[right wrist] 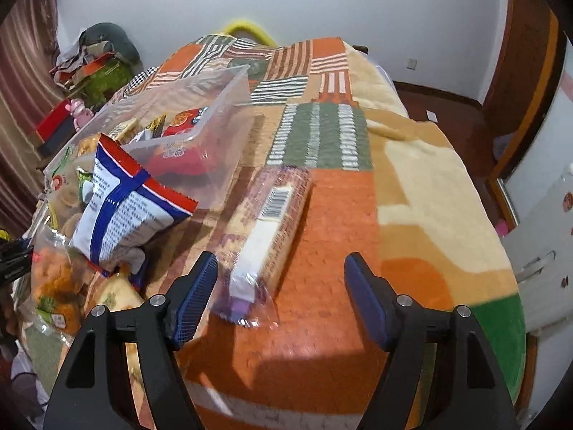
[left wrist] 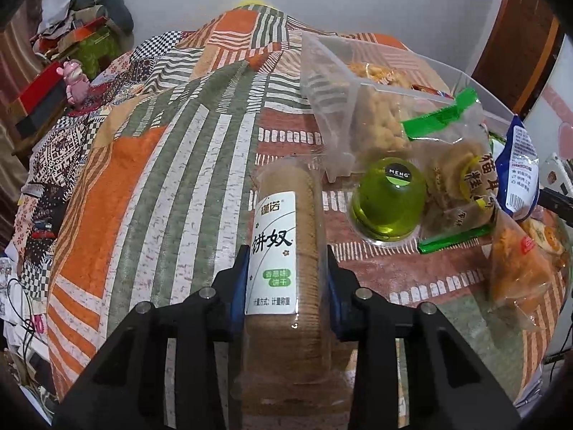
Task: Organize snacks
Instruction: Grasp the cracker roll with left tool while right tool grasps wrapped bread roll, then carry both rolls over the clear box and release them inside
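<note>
— Two grippers, and only one has anything in it. See the left gripper (left wrist: 288,283)? Its blue pads are clamped on either side of a long biscuit sleeve (left wrist: 286,251) with a white label, held over the patchwork blanket (left wrist: 172,179).

— And the right gripper (right wrist: 281,283)?

— Spread wide, gripping nothing. Below it a second biscuit pack (right wrist: 266,229), barcode side up, lies flat on the orange patch of the blanket, closer to the left pad (right wrist: 193,299); I can't tell whether it touches it.

— Where's everything else?

— Heaped just beside the clear plastic bin (left wrist: 358,107). A green jelly cup (left wrist: 388,202) sits bottom-up in front of it, a green-edged cracker bag (left wrist: 462,179) touching the cup, and a blue-and-white packet (right wrist: 125,208) leaning on the pile. Some bags are already inside the bin.
</note>
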`<state>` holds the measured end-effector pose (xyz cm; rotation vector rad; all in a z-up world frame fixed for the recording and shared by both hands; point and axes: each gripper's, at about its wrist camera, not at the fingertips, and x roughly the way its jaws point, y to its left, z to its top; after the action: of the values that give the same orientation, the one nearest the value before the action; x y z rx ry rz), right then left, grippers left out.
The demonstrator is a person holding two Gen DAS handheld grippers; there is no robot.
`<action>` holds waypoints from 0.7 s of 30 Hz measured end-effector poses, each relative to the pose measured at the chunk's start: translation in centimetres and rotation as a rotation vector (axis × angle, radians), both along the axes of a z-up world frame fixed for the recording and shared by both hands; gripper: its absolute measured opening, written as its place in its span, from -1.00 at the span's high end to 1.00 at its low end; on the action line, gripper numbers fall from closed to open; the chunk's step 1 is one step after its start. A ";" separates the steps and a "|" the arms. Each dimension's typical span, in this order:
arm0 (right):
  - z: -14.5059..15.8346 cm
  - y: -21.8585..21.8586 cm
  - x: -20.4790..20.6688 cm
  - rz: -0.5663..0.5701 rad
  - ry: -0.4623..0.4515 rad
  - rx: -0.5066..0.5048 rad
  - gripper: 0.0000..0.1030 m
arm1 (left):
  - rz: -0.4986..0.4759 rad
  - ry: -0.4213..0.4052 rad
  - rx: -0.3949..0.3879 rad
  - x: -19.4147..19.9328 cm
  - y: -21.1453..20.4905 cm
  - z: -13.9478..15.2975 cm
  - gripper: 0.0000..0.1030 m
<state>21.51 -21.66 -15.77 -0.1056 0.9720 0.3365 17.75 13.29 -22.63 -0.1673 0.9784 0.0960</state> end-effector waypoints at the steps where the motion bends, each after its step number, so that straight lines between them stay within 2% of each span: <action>1: -0.2 0.4 0.3 0.003 0.008 0.005 -0.36 | 0.001 -0.001 -0.003 0.0 0.0 0.0 0.30; 7: -1.2 2.1 1.8 0.021 0.043 -0.011 -0.35 | -0.014 -0.009 0.002 -0.5 0.2 0.3 0.32; 8: -1.5 2.2 2.0 0.021 0.053 -0.018 -0.30 | -0.015 -0.010 0.005 -0.6 0.2 0.4 0.32; 10: -1.9 2.0 2.3 0.017 0.065 -0.015 -0.03 | -0.010 -0.016 0.009 -0.8 0.2 0.6 0.32; 12: -1.7 1.7 2.3 0.010 0.055 -0.010 0.16 | -0.006 -0.025 0.007 -0.9 0.3 1.0 0.32; 21: -0.4 0.7 1.0 0.002 -0.002 -0.010 0.19 | -0.009 -0.094 0.025 -0.8 -0.4 4.1 0.32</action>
<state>22.56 -20.93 -16.21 -0.1163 0.9722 0.3328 16.92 12.89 -18.49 -0.1433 0.8836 0.0908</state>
